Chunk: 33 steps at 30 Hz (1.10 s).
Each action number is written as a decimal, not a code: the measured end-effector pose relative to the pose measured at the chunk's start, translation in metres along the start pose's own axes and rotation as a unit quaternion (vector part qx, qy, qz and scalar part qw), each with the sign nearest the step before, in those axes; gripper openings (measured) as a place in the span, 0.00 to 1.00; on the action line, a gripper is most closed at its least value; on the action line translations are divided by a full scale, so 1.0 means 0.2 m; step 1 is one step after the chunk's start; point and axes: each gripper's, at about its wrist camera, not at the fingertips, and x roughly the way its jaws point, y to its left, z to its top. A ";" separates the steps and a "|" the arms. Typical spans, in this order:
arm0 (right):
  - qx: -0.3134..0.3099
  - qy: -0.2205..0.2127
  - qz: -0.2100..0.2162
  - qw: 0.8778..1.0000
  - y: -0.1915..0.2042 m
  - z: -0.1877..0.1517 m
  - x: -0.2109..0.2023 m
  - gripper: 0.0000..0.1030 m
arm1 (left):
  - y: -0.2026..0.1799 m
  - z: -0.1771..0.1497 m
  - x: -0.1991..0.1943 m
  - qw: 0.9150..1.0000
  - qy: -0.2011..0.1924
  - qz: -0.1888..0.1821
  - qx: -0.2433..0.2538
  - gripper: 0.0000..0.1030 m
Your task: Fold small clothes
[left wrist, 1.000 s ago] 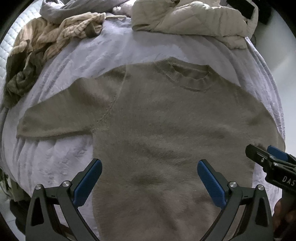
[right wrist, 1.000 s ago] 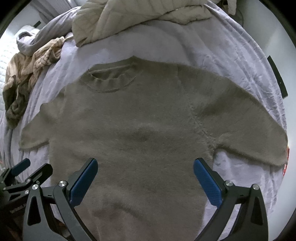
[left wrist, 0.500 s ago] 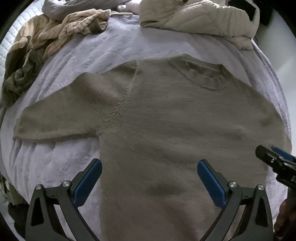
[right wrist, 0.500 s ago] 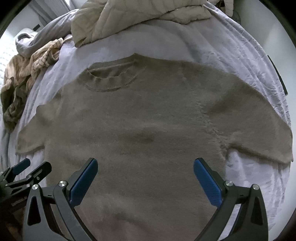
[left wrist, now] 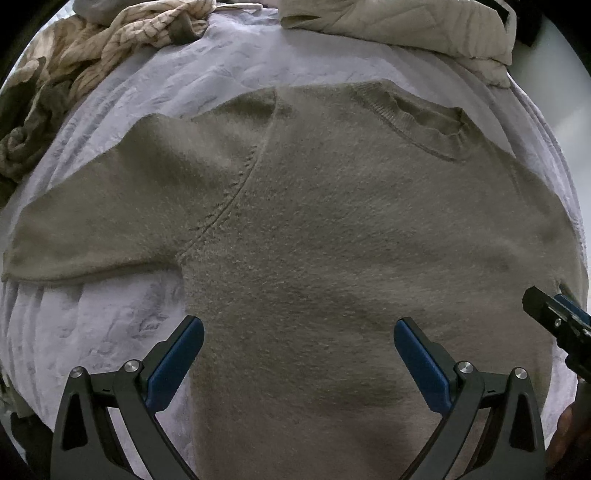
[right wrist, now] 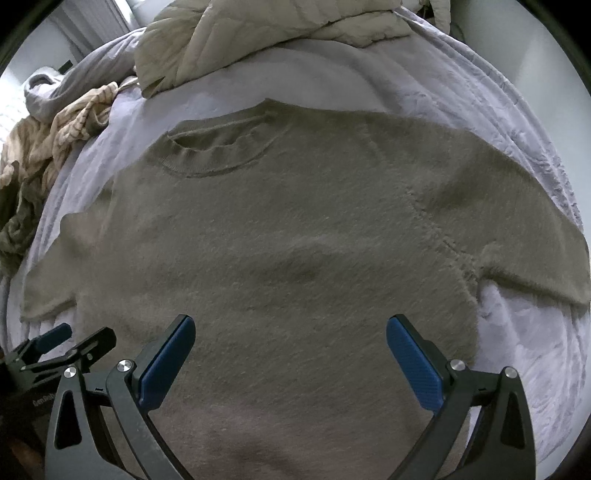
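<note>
Knit sweater (left wrist: 332,240) beneath both wide-spread grippers (left wrist: 298,349) (right wrist: 290,345).

both tongs nearer the sweater (left wrist: 332,240), left tongs (left wrist: 297,350) shifted toward its left sleeve (left wrist: 110,214)

A bed covered by a pale lavender quilt (left wrist: 110,332). An olive-grey sweater (left wrist: 332,240) lay flat on it, sleeves spread. Crumpled clothes (left wrist: 92,62) sat far left; a cream quilted jacket (right wrist: 258,40) lay beyond the collar.

bed: lavender quilted cover (right wrist: 461,88) | far end: cream quilted blanket (right wrist: 258,33) | wall: pale (right wrist: 517,33) | light: dim
</note>
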 end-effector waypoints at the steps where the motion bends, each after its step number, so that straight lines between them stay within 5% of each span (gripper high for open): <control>1: 0.000 0.000 -0.001 1.000 0.01 0.00 0.00 1.00 | 0.01 0.00 0.00 1.000 -0.002 -0.001 0.002 1.00; 10: -0.016 -0.008 -0.003 1.000 0.15 -0.02 -0.04 1.00 | 0.17 -0.01 -0.03 0.999 -0.024 -0.028 -0.021 1.00; 14: -0.042 -0.012 0.010 0.999 0.31 -0.04 -0.06 1.00 | 0.40 0.00 -0.08 0.995 -0.049 -0.047 -0.067 1.00; 19: -0.080 -0.006 0.046 0.996 0.57 -0.09 -0.07 1.00 | 0.85 -0.03 -0.11 0.986 -0.086 -0.028 -0.141 1.00; 25: -0.123 0.008 0.072 0.990 0.79 -0.18 -0.06 1.00 | 1.51 -0.11 -0.07 0.956 -0.117 0.015 -0.268 1.00; 28: -0.136 0.018 0.074 0.988 0.86 -0.22 -0.05 1.00 | 1.77 -0.17 0.01 0.933 -0.111 -0.012 -0.342 1.00; 33: -0.141 0.030 0.073 0.987 0.92 -0.26 -0.06 1.00 | 1.91 -0.18 0.06 0.895 -0.144 -0.068 -0.417 0.94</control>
